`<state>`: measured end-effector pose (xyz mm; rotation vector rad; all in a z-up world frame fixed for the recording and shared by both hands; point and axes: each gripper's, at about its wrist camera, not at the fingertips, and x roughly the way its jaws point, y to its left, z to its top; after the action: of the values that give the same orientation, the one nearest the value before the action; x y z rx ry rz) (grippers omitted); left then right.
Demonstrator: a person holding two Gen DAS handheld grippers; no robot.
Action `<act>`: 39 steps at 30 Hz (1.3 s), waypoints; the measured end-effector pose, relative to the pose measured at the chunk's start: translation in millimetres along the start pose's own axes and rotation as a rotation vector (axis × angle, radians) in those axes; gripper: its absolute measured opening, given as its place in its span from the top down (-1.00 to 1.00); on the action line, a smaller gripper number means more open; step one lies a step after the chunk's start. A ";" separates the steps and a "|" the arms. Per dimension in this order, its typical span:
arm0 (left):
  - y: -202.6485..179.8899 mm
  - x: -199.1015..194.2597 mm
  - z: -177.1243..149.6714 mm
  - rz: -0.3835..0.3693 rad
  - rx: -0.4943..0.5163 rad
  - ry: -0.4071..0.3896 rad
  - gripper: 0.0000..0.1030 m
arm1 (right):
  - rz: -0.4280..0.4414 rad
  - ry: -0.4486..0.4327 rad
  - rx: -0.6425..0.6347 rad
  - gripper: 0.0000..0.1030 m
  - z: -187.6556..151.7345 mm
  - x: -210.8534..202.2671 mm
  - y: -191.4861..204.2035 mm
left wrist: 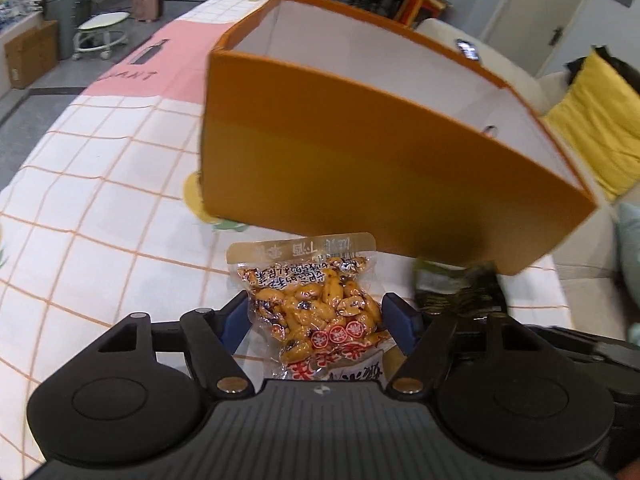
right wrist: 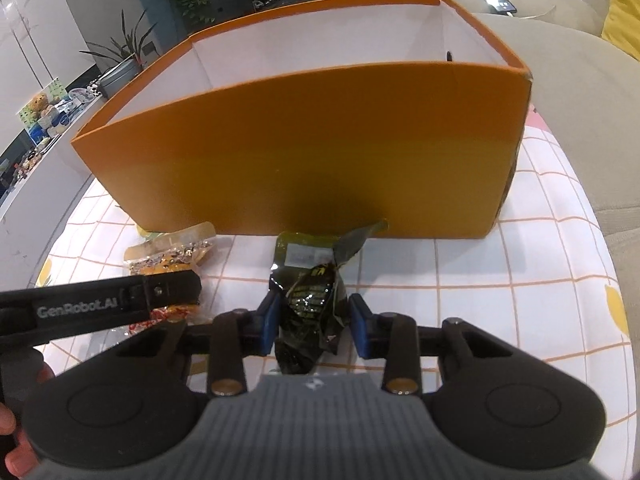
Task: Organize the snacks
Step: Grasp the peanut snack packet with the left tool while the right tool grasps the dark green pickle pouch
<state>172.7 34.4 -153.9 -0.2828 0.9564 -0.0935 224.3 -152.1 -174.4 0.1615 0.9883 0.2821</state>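
Since both packets lie on the table [right wrist: 500,280] just in front of the orange box [right wrist: 304,148], each claw straddles one for a side pinch. Left claw [left wrist: 316,316]: spread around the peanut packet [left wrist: 316,304], pads near, contact uncertain. Right claw [right wrist: 314,320]: spread around the dark crumpled packet [right wrist: 312,296] (left pad touching, right apart). Box interior mostly hidden behind its near wall; likely the destination.
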 end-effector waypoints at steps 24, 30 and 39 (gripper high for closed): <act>-12.7 -40.6 7.7 -0.022 0.030 -0.019 0.42 | -0.012 -0.034 -0.043 0.35 -8.2 -44.1 8.7; -13.1 -39.8 -5.7 -0.056 0.001 0.043 0.41 | 0.013 0.001 0.000 0.34 -14.7 -53.0 5.9; 2.1 -50.7 -15.7 0.036 -0.077 0.078 -0.38 | 0.024 0.035 0.009 0.34 -31.8 -60.7 5.6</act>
<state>130.7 43.6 -122.9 -0.3343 1.0440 -0.0354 165.2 -165.2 -141.7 0.1776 1.0227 0.3037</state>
